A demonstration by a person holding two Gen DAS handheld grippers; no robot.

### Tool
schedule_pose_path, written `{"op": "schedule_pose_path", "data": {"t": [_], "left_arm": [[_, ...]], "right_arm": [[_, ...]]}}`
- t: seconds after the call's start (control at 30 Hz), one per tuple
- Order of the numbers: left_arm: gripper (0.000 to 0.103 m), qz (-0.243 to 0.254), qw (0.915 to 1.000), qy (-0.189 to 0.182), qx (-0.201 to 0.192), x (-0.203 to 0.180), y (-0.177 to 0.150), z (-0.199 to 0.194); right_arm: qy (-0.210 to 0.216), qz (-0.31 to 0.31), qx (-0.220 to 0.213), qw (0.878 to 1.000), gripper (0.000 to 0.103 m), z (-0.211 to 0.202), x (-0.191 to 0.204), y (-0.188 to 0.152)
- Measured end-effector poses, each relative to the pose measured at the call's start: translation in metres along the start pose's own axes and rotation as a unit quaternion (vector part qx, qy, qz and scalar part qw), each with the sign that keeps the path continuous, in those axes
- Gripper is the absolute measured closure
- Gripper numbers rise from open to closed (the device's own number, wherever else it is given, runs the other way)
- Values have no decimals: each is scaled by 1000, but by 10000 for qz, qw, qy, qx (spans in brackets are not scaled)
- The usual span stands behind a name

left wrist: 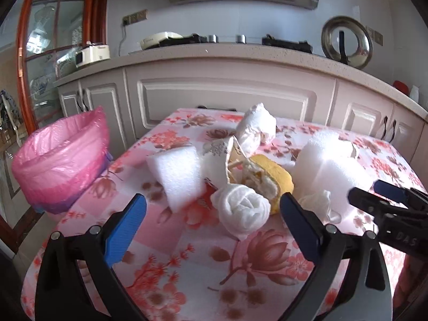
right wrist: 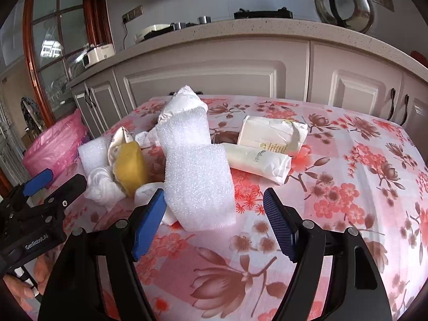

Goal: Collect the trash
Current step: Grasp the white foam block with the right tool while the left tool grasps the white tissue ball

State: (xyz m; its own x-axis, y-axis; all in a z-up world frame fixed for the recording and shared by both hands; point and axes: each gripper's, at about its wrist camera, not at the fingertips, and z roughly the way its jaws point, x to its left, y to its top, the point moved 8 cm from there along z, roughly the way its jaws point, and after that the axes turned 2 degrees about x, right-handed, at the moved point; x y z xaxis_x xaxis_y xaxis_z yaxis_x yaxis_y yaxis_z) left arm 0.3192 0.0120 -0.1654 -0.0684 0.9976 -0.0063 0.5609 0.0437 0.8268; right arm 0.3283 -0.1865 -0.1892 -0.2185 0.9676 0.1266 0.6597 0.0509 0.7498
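Observation:
A heap of trash lies on the floral tablecloth [right wrist: 347,187]: a rolled white foam sheet [right wrist: 198,184] [left wrist: 331,165], a foam block [left wrist: 179,176], a yellow peel [left wrist: 270,179] [right wrist: 131,168], a crumpled tissue [left wrist: 240,211] and a white wad [left wrist: 256,128] at the back. My left gripper [left wrist: 214,214] is open, the crumpled tissue just ahead between its blue pads. My right gripper [right wrist: 214,214] is open around the foam sheet's near end; the left pad is close to the foam, the right pad apart from it. Each gripper shows in the other's view [left wrist: 369,191] [right wrist: 61,182].
A bin with a pink liner [left wrist: 61,160] [right wrist: 53,147] stands off the table's left edge. Two wrapped tissue packs [right wrist: 270,136] lie right of the heap. Kitchen cabinets [left wrist: 227,101] run behind the table. A hand [right wrist: 21,289] holds the left gripper.

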Motion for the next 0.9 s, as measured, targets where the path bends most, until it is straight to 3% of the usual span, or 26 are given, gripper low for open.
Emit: {"op": "schedule_pose_path", "data": {"t": [0.1, 0.17, 0.33, 0.6, 0.63, 0.73, 0.9], "left_arm": [[11, -7, 10000, 5, -46, 0, 2, 3], [12, -18, 10000, -17, -11, -1, 1, 5], [15, -69, 9999, -37, 137, -2, 1, 11], [33, 5, 9976, -44, 697, -13, -5, 37], [36, 17, 9971, -48, 760, -15, -6, 40], [66, 27, 9952, -208, 957, -20, -12, 46], [72, -13, 9963, -295, 813, -17, -13, 33]], "right_arm": [[38, 49, 80, 9999, 49, 5, 1, 0], [86, 95, 84, 9999, 53, 5, -1, -1], [118, 59, -122, 9998, 55, -9, -3, 2], [127, 227, -307, 9992, 55, -28, -11, 5], [119, 200, -310, 9992, 55, -29, -10, 5], [124, 161, -334, 9992, 55, -33, -9, 5], [140, 134, -388, 9991, 55, -40, -9, 3]]}}
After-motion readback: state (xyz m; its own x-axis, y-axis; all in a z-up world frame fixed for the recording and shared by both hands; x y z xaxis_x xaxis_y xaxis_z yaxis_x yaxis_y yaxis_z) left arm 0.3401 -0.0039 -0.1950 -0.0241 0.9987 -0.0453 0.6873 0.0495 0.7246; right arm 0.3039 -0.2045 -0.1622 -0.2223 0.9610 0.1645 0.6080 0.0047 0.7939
